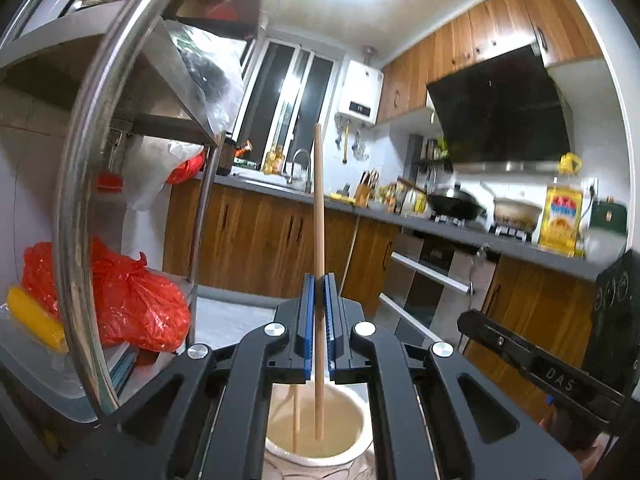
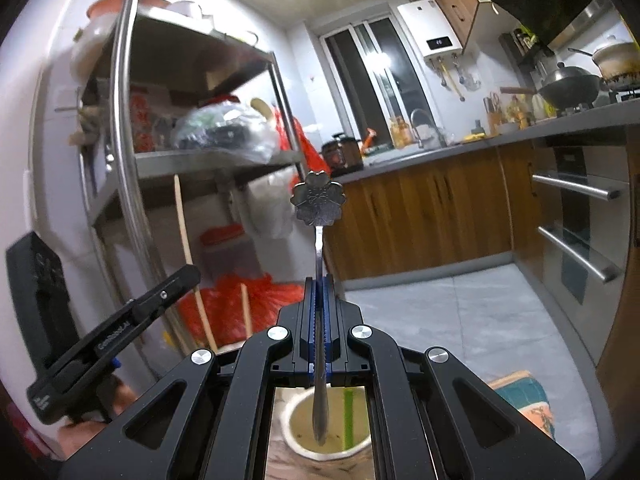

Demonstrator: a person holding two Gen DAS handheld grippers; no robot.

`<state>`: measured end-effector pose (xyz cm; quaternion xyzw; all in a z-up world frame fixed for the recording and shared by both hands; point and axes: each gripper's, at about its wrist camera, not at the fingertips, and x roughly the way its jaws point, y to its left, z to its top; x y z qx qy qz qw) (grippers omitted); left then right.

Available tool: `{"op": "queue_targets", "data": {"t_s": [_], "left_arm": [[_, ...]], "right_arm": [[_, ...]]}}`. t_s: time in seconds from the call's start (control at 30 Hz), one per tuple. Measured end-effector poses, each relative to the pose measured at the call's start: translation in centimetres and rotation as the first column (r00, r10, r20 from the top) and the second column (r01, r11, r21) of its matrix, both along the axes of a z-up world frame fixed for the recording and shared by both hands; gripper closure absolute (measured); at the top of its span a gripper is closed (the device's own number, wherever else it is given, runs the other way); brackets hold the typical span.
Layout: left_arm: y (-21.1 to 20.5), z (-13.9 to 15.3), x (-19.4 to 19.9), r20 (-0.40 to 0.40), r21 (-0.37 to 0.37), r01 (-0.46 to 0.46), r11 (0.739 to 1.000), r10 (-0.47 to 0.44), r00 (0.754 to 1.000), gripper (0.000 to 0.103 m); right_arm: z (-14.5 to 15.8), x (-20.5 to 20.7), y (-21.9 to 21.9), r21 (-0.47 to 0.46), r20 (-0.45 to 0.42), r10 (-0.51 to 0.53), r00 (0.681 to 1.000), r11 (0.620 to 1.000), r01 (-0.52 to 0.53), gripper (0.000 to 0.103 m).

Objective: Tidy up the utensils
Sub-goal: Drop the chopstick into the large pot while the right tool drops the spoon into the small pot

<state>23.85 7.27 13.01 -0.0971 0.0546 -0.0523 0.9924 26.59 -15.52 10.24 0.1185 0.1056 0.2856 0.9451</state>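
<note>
wooden chopstick stands upright, clamped between the blue pads of the left gripper; its lower end hangs inside a pale cup just below the jaws. a second chopstick leans in that cup against the left wall.

the right gripper is clamped on a metal spoon held upright, its flower-shaped end on top and the slim handle pointing down into the mouth of a cream cup. a green stick stands in that cup at the right side. whether the two views show one cup or two, i cannot tell.

each gripper shows at the edge of the other's view, so the two are side by side.

steel rack with red bags fills the left of both views; the counter with a wok and an oil bottle runs along the far right.
</note>
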Motion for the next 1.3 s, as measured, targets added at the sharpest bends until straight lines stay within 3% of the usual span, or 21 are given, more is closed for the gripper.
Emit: {"op": "queue_targets", "data": {"t_s": [0.27, 0.43, 0.67, 1.3], "left_arm": [[-1.0, -1.9, 0.1, -0.132, 0.090, -0.015, 0.996, 0.027, 0.991, 0.098], [-1.1, -3.1, 0.7, -0.247, 0.129, -0.014, 0.992, 0.046, 0.968, 0.098], [-0.4, -3.6, 1.8, -0.357, 0.084, 0.024, 0.996, 0.008, 0.934, 0.098], [-0.7, -3.8, 2.2, -0.376, 0.092, 0.048, 0.995, -0.009, 0.926, 0.097]], "right_arm": [[-2.0, 0.3, 1.1, -0.128, -0.075, -0.008, 0.997, 0.992, -0.002, 0.099], [-2.8, 0.5, 2.0, -0.203, -0.124, -0.009, 0.992, 0.979, -0.016, 0.099], [-3.6, 1.0, 3.2, -0.258, -0.181, -0.010, 0.983, 0.965, -0.038, 0.099], [-4.5, 1.9, 3.6, -0.255, -0.237, -0.002, 0.972, 0.965, -0.060, 0.099]]}}
